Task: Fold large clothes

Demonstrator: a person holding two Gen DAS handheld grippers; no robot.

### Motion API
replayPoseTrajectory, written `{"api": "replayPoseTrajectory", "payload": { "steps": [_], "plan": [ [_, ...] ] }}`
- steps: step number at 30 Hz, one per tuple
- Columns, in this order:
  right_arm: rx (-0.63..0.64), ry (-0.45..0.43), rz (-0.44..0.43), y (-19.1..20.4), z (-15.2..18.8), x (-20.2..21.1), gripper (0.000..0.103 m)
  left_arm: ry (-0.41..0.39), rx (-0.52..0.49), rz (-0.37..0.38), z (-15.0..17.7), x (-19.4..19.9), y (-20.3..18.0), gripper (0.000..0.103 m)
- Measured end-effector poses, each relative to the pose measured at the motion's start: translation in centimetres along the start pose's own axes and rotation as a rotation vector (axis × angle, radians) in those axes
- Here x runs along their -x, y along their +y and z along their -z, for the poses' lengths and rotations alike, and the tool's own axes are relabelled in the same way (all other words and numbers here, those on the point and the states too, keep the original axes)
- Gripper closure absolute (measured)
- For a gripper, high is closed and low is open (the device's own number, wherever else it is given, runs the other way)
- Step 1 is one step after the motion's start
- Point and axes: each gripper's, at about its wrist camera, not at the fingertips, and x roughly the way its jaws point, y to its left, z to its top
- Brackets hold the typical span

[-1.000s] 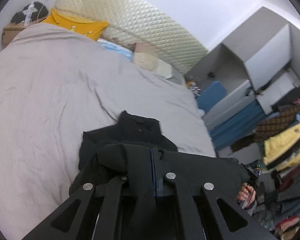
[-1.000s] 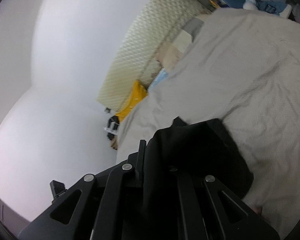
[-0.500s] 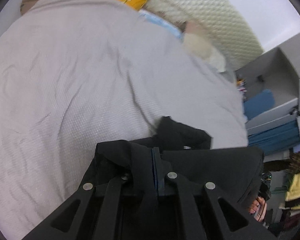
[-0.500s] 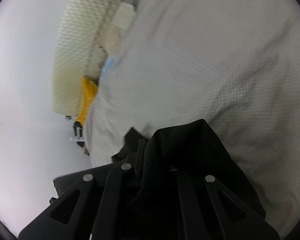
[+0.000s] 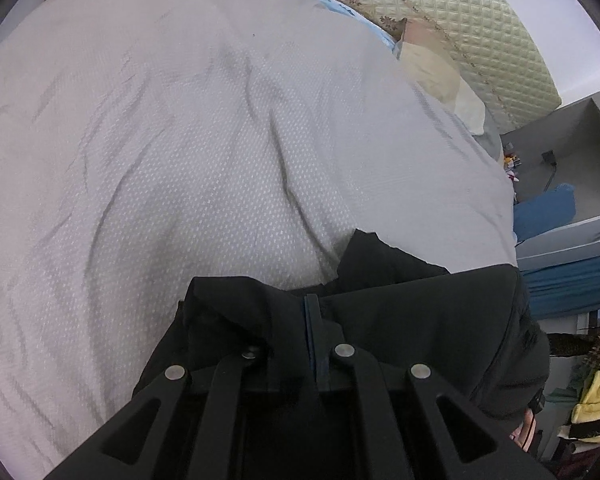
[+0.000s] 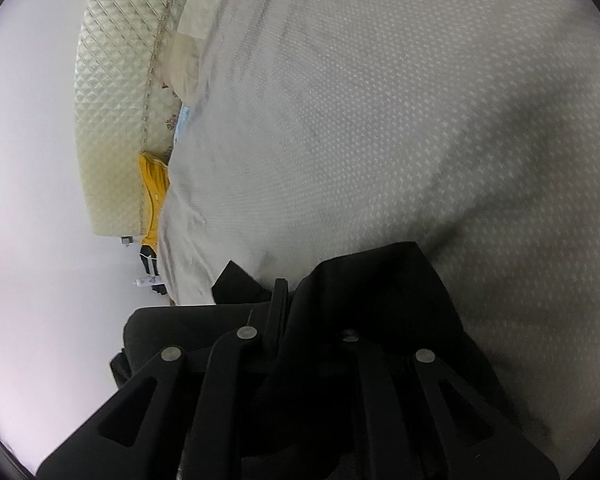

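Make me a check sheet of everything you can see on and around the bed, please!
Surface: grey bedspread, creased, covering the bed.
Job's things: black garment, bunched at the near edge of the bed, gripped in two places.
Clutter: yellow cushion and pale pillows by the quilted headboard.
Grippers: left gripper shut on the black garment; right gripper has cloth between its jaws, which have just been opening slightly.
Cables: dark cable on the grey shelf.
Surroundings: white wall; blue storage; stacked clothes beside the bed.
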Motion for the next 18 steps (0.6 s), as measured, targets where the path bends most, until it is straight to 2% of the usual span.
{"api": "replayPoseTrajectory", "payload": {
  "steps": [3, 5, 6, 7, 8, 9, 10, 11, 12, 13, 14, 18],
  "plan": [
    [-0.005, 0.003, -0.017, 0.2, 0.9, 1.3, 0.088, -0.005, 0.018, 0.056, 1.1, 2.2, 0.5, 0.095],
    [-0.001, -0.007, -0.034, 0.5, 1.8, 2.9, 0.079, -0.006, 0.024, 0.098, 1.8, 3.9, 0.8, 0.092],
    [0.004, -0.01, -0.049, 0.7, 2.2, 3.5, 0.064, -0.009, 0.028, 0.112, 2.2, 4.7, 1.0, 0.092],
    [0.015, -0.013, -0.068, 1.0, 2.7, 4.5, 0.044, -0.013, 0.037, 0.129, 2.7, 5.8, 1.2, 0.089],
    [0.03, -0.019, -0.076, 1.3, 3.0, 5.1, 0.036, -0.014, 0.047, 0.144, 3.2, 6.7, 1.3, 0.085],
    [0.061, -0.029, -0.073, 2.0, 3.6, 6.2, 0.032, -0.016, 0.056, 0.148, 3.9, 8.1, 1.6, 0.081],
    [0.094, -0.04, -0.066, 2.6, 4.1, 7.4, 0.032, -0.023, 0.058, 0.142, 4.4, 9.1, 1.8, 0.069],
    [0.12, -0.047, -0.057, 3.1, 4.6, 8.3, 0.032, -0.04, 0.055, 0.132, 5.0, 10.5, 2.0, 0.05],
    [0.15, -0.057, -0.044, 3.7, 5.1, 9.2, 0.032, -0.067, 0.049, 0.119, 5.5, 11.7, 2.1, 0.039],
    [0.191, -0.078, -0.021, 4.5, 5.8, 10.5, 0.032, -0.118, 0.044, 0.089, 6.2, 13.4, 2.3, 0.024],
    [0.235, -0.107, 0.009, 5.3, 6.4, 11.6, 0.032, -0.172, 0.039, 0.058, 6.8, 15.0, 2.4, 0.02],
    [0.453, -0.233, 0.118, 8.8, 10.0, 14.5, 0.031, -0.36, -0.062, -0.042, 10.2, 19.7, 1.4, 0.02]
  ]
}}
